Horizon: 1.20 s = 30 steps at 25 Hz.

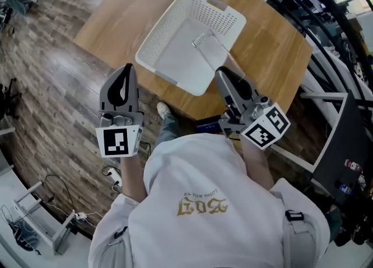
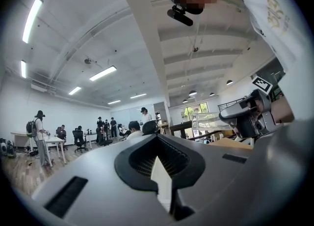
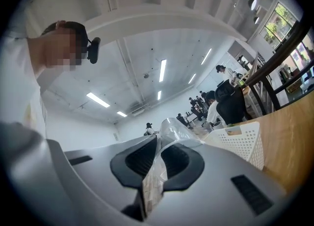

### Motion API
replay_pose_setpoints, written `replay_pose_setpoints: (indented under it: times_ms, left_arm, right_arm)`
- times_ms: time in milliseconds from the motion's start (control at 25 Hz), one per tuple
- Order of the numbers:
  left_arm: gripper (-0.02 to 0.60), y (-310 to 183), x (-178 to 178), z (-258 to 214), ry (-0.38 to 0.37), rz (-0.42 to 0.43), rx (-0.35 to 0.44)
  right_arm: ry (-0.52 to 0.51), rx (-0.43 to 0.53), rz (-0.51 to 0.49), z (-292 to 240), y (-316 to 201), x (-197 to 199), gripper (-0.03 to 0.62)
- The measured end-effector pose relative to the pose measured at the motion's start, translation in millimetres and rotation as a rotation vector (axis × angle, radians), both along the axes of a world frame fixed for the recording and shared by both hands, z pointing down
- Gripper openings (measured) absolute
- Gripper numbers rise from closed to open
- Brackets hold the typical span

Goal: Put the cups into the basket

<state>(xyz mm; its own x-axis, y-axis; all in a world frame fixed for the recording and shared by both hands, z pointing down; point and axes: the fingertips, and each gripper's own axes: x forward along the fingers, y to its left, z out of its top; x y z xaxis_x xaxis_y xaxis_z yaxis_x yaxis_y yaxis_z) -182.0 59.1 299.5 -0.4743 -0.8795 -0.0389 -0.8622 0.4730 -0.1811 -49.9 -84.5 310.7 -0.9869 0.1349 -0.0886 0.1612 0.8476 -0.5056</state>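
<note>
A white perforated basket (image 1: 175, 25) stands on the round wooden table (image 1: 274, 45). My right gripper (image 1: 221, 74) is shut on the rim of a clear plastic cup (image 1: 207, 46), which hangs over the basket's near right part. In the right gripper view the cup (image 3: 171, 130) sticks up from between the closed jaws, with the basket (image 3: 240, 144) just to the right. My left gripper (image 1: 129, 69) is shut and holds nothing; it hovers over the floor at the table's near left edge. From the left gripper view I see the right gripper (image 2: 250, 114) and its cup (image 2: 211, 122).
Dark railings and a metal frame (image 1: 326, 80) run along the table's right side. The wood floor (image 1: 52, 86) lies to the left, with cables and a stand (image 1: 58, 226) at the lower left. Several people stand far off in the room (image 2: 103, 127).
</note>
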Motion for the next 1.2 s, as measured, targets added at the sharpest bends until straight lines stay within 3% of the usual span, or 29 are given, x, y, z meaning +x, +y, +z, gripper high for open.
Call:
replay_pose_setpoints:
  times_ms: [160,400,560,880,1200]
  left_arm:
    - [0.005,5,-38,2,0.026,0.04,-0.013]
    - [0.005,4,-72,-2,0.033,0.135,0.029]
    - [0.005,-6,-75,1,0.048,0.204,0.015]
    - [0.005,-33,-68,-6,0.042,0.318,0.059]
    - [0.005,-59,-44,-14,0.013,0.337,0.03]
  right_arm:
    - [0.009,0.005,0.052,-3,6,-32,0.034]
    - [0.006,0.001,0.113,-5,19,-62,0.034]
    - [0.014,0.0,0.153,-4,25,-66,0.034]
    - [0.023,0.005,0.219,-1,24,-50,0.034]
    - [-0.022,0.004,0.233,-8,7,-26,0.034]
